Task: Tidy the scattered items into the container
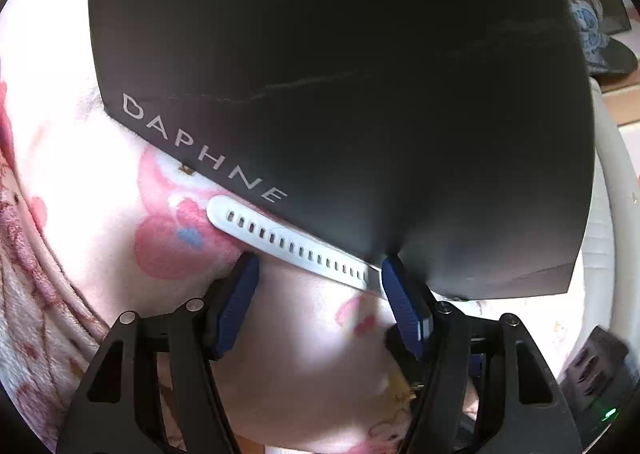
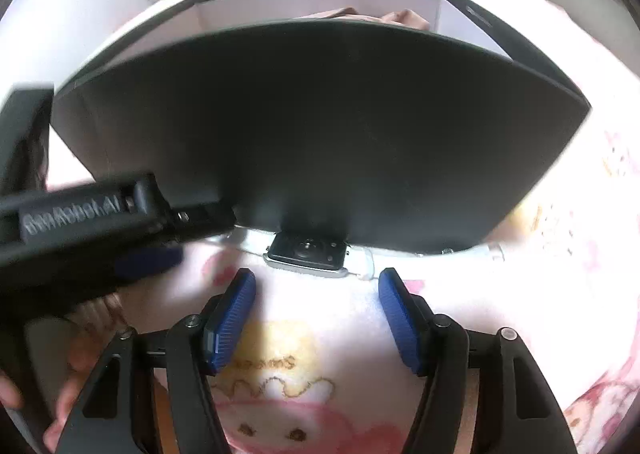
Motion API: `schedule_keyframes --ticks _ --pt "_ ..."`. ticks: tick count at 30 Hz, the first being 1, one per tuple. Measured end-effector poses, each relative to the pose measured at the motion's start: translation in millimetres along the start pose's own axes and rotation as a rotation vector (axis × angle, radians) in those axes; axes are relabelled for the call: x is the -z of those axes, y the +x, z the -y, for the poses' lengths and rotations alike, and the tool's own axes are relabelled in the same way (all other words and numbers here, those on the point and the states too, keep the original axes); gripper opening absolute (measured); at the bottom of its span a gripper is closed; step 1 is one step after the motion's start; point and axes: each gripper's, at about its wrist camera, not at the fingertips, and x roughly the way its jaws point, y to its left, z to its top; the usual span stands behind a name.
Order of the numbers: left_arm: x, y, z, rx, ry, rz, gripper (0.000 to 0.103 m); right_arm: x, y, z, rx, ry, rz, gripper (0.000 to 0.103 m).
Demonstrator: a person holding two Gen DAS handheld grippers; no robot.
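Observation:
A black box marked DAPHNE (image 1: 340, 94) stands on a pink printed blanket (image 1: 100, 174). A smartwatch lies against its base: its grey perforated strap (image 1: 288, 244) shows in the left wrist view, its dark face (image 2: 308, 252) in the right wrist view. My left gripper (image 1: 318, 270) is open, its fingers on either side of the strap by the box's lower edge. My right gripper (image 2: 318, 286) is open, just short of the watch face. The black box (image 2: 320, 134) fills the right view, with a white rim (image 2: 132, 34) behind it.
The left gripper's body (image 2: 80, 230) crosses the left of the right wrist view, with a hand (image 2: 80, 366) below it. A white curved edge (image 1: 612, 174) and dark objects (image 1: 600, 34) lie right of the box. Cloth (image 2: 400, 18) shows behind the box.

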Motion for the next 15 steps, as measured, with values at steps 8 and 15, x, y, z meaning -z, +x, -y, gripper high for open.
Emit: schedule_keyframes --ticks 8,15 --pt "-1 -23 -7 0.033 0.072 0.02 0.004 1 -12 0 0.013 -0.028 0.042 0.059" --pt "2 -74 10 0.098 0.236 0.085 0.001 11 -36 -13 0.015 -0.063 0.109 0.059"
